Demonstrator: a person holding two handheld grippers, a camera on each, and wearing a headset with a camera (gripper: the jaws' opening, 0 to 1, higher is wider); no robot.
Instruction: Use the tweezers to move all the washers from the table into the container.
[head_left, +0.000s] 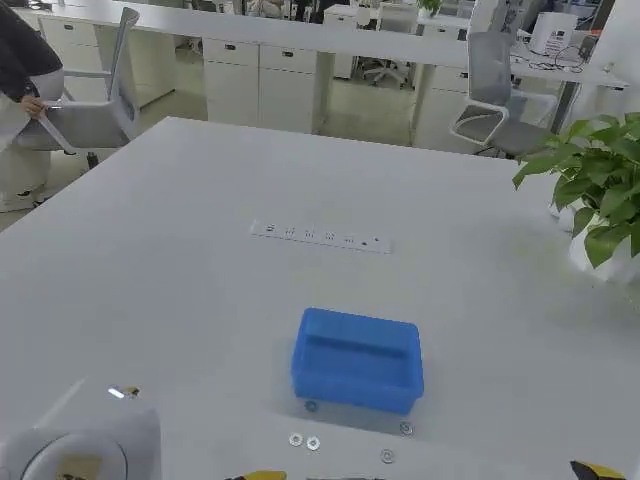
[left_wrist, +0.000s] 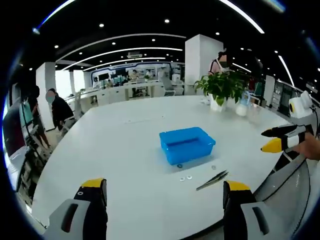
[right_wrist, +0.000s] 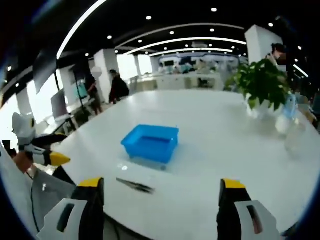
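We hold left gripper and right gripper spread, empty. Slim dark metal tweezers flat on white counter just ahead, between them. Small silver ring washers beyond, before blue rectangular plastic container. We judge risk: thin tweezers skid under wide jaws, scatter washers.

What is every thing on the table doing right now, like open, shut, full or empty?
Blue container: upright, open top, no washers seen inside.
Washers: lying loose on the table beside the container.
Tweezers: lying on the table, not held.
Left gripper: open, holding nothing.
Right gripper: open, holding nothing.
Potted plant: standing upright.
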